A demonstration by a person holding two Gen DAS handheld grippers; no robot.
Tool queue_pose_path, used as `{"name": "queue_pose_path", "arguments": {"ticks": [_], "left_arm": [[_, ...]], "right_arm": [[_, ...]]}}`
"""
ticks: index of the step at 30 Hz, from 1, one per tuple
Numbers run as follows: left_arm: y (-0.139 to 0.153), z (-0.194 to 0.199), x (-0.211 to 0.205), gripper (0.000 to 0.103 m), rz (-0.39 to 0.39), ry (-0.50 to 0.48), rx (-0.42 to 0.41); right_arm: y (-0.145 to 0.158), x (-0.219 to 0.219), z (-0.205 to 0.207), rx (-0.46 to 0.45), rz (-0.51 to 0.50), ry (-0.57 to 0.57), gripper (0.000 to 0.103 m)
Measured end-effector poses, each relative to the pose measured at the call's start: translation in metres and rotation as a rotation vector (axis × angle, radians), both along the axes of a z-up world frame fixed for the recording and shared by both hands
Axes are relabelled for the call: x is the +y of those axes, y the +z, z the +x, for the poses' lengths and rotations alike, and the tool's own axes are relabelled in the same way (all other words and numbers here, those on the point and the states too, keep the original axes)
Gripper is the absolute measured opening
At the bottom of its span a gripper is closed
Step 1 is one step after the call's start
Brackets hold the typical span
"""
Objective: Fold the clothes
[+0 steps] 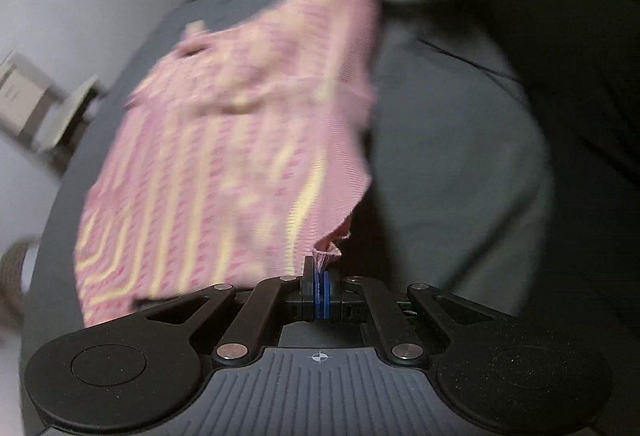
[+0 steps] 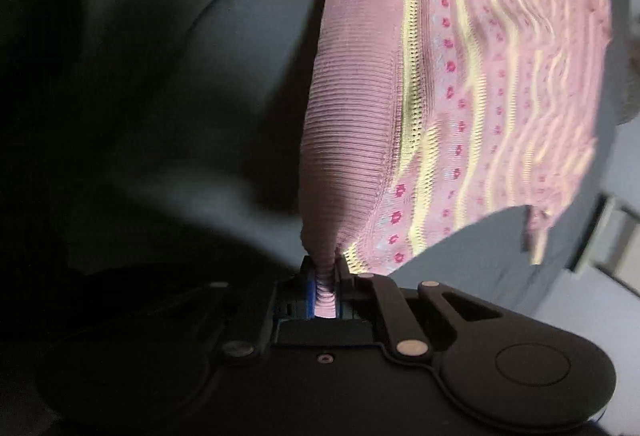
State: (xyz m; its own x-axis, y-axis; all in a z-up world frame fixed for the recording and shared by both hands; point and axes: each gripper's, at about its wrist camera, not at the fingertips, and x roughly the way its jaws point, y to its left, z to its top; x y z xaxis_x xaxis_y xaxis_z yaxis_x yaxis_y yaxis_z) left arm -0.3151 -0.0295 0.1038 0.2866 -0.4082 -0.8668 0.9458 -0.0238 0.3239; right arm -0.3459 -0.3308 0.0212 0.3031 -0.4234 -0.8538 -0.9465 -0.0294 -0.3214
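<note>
Both grippers are seen clamped on one pink knitted garment (image 1: 224, 139): the left gripper (image 1: 321, 290) is closed on a corner of its ribbed hem, the right gripper (image 2: 325, 292) on a bunched stretch of ribbed band. One garment is counted, patterned with yellow stripes and red dots. It is stretched away from each gripper, over a grey surface (image 1: 448, 139).

No words, brand names or numbers can be read in either view. The only sign is a small white crosshair mark (image 1: 319, 356) printed on the ribbed grey body of the left tool, at the lower middle of the frame.
</note>
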Motion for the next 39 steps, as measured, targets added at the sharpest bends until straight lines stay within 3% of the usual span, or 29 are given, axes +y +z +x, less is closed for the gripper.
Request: {"name": "queue_pose_path", "arguments": {"ticks": [4, 9, 12, 14, 16, 18, 19, 20, 22, 23, 26, 27, 30, 33, 35, 39], "left_arm": [[-0.028, -0.010, -0.008, 0.001, 0.143, -0.078, 0.050], [-0.051, 0.016, -0.025, 0.001, 0.170, -0.003, 0.201], [-0.061, 0.030, -0.035, 0.002, 0.192, 0.024, 0.289], [-0.065, 0.040, -0.039, 0.002, 0.209, 0.057, 0.351], [-0.067, 0.049, -0.041, 0.002, 0.216, 0.090, 0.407], [-0.060, 0.057, -0.037, 0.004, 0.180, 0.125, 0.444], [-0.054, 0.061, -0.033, 0.010, 0.156, 0.151, 0.468], [-0.049, 0.065, -0.029, 0.022, 0.132, 0.176, 0.491], [-0.032, 0.073, -0.017, 0.063, 0.056, 0.229, 0.518], [-0.022, 0.077, -0.012, 0.069, 0.008, 0.257, 0.522], [0.010, 0.091, 0.003, 0.071, -0.153, 0.349, 0.502], [0.020, 0.097, 0.007, 0.071, -0.218, 0.374, 0.483], [0.051, 0.117, 0.018, 0.071, -0.428, 0.454, 0.423], [0.071, 0.145, 0.022, 0.071, -0.645, 0.574, 0.400], [0.076, 0.167, 0.023, 0.071, -0.810, 0.692, 0.409], [0.057, 0.207, 0.018, 0.076, -1.093, 0.937, 0.471]], "right_arm": [[-0.018, -0.006, 0.014, 0.068, -0.013, -0.060, 0.009], [-0.055, -0.004, 0.028, 0.133, -0.002, -0.135, 0.010], [-0.062, -0.001, 0.038, 0.158, 0.058, -0.217, 0.011], [-0.064, -0.003, 0.044, 0.177, 0.080, -0.286, 0.027], [-0.063, -0.006, 0.046, 0.190, 0.111, -0.331, 0.049], [-0.058, -0.012, 0.048, 0.213, 0.157, -0.401, 0.053], [-0.052, -0.014, 0.050, 0.222, 0.189, -0.441, 0.053], [-0.045, -0.017, 0.052, 0.230, 0.224, -0.483, 0.053], [-0.020, -0.022, 0.059, 0.233, 0.331, -0.589, 0.053], [-0.007, -0.025, 0.063, 0.230, 0.394, -0.639, 0.053], [0.046, -0.034, 0.074, 0.138, 0.648, -0.800, 0.065], [0.063, -0.036, 0.076, 0.081, 0.719, -0.848, 0.073], [0.111, -0.036, 0.079, -0.100, 0.876, -0.964, 0.082], [0.147, -0.018, 0.084, -0.284, 0.909, -1.012, 0.093], [0.165, -0.017, 0.126, -0.391, 0.930, -0.990, 0.103], [0.169, -0.045, 0.206, -0.564, 0.961, -1.056, 0.103]]}}
